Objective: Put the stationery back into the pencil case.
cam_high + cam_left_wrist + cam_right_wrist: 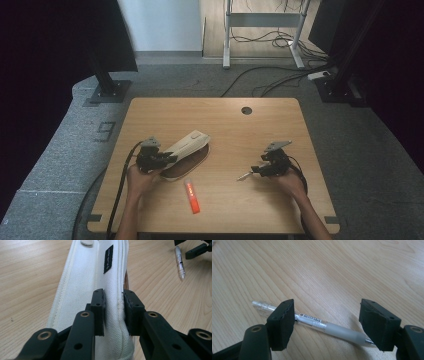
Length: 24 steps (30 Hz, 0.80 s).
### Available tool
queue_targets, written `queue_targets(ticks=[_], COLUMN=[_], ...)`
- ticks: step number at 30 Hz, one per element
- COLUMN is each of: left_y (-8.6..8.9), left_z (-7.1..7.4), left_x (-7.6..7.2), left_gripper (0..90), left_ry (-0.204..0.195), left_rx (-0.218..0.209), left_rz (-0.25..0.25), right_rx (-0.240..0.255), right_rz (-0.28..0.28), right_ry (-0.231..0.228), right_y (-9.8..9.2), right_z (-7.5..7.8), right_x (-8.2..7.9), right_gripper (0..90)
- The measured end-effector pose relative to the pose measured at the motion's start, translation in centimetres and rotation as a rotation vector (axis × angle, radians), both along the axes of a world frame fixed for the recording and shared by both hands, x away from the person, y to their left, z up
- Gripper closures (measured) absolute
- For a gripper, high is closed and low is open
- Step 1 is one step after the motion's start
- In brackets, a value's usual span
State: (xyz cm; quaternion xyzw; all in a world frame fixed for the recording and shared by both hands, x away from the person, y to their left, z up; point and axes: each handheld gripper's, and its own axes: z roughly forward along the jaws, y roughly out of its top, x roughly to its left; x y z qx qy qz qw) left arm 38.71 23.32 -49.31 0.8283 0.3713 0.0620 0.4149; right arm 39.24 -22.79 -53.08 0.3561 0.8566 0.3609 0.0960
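Observation:
A white fabric pencil case [186, 145] lies tilted on the wooden table [225, 120], its brown-lined mouth [187, 167] gaping toward me. My left gripper [167, 159] is shut on the case's upper edge; in the left gripper view the two pads pinch a fold of the white canvas [113, 312]. A clear pen [322, 325] with a grey grip lies flat on the table, seen in the high view as a pen [244, 175]. My right gripper [256, 171] hangs open just over it, one jaw on each side of the pen, pads not touching it.
An orange-red marker [192, 196] lies on the table near the front edge, between my two hands. A round cable hole [246, 110] sits at the table's far side. Dark stands and cables cover the floor beyond.

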Motion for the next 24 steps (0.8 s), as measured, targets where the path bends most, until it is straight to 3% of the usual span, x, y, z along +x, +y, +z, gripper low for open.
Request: queue_targets(ticks=[9, 24], left_y=[0.0, 0.0], left_z=[0.0, -0.1], left_x=[0.0, 0.0], left_gripper=[72.2, 71.6], left_ry=[0.002, 0.004], left_rx=[-0.001, -0.001], left_rz=[-0.002, -0.006], right_rx=[-0.015, -0.031], right_rz=[0.001, 0.012], right_ry=[0.018, -0.002], right_y=[-0.3, 0.4], right_z=[-0.9, -1.0], right_x=[0.3, 1.5], right_gripper=[30.0, 37.6])
